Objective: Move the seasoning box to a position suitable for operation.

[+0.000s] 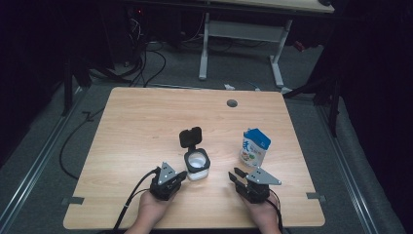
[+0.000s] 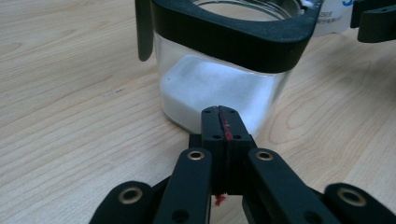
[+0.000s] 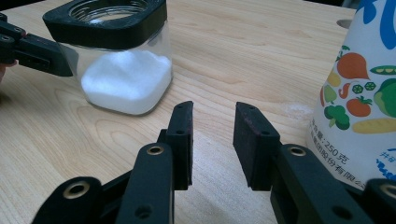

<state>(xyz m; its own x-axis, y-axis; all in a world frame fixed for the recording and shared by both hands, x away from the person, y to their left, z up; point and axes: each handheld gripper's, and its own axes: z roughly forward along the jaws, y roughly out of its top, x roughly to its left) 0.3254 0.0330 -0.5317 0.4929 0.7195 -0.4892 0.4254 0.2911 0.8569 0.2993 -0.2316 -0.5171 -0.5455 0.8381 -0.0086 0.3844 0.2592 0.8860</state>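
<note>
The left tool (image 2: 219, 122), pressed together, touches the jar (image 2: 219, 74): glass, heavy, slippery; grip its walls. The right tool (image 3: 212, 140) stands apart, empty.

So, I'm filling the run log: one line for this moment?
left gripper: shut, at jar | right gripper: open, empty | jar lid: open | pouch: upright

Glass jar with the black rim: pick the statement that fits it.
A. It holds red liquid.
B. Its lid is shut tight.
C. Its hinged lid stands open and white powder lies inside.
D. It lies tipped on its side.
C: the jar stands upright, its lid flipped up, with white powder inside.
</note>
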